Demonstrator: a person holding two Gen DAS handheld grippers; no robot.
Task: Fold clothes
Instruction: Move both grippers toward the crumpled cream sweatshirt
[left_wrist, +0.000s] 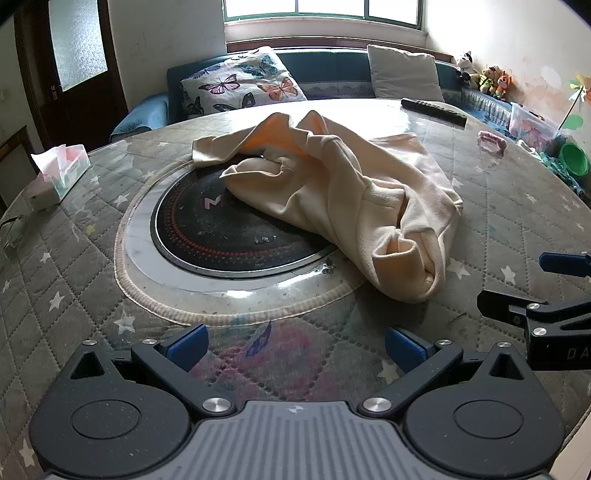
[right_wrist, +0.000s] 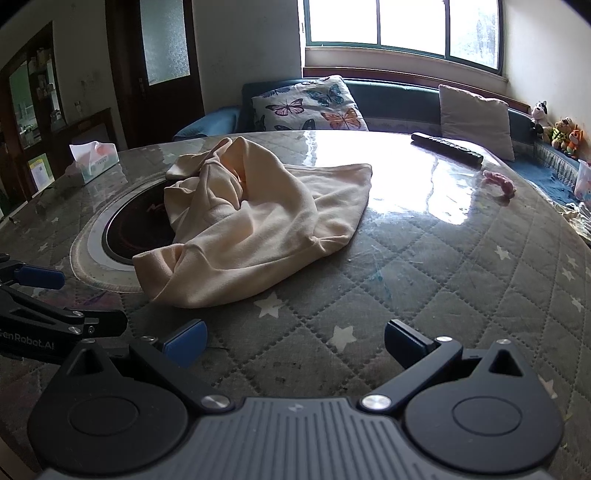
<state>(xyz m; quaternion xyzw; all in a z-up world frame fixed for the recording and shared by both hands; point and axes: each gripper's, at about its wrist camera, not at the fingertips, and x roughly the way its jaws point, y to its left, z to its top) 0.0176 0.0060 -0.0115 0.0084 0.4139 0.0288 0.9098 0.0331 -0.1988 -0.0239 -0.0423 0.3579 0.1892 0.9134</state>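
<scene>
Left gripper (left_wrist: 295, 345), right gripper (right_wrist: 295, 341): fingers apart, empty; "enRobot.AI" lettering; cream garment (left_wrist: 332, 192) crumpled.

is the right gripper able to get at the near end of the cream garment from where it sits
Probably yes. The right gripper is open and empty, and only bare quilted table cover lies between it and the cream garment, whose near bunched end sits slightly to its left. The left gripper stays off to the side.
</scene>
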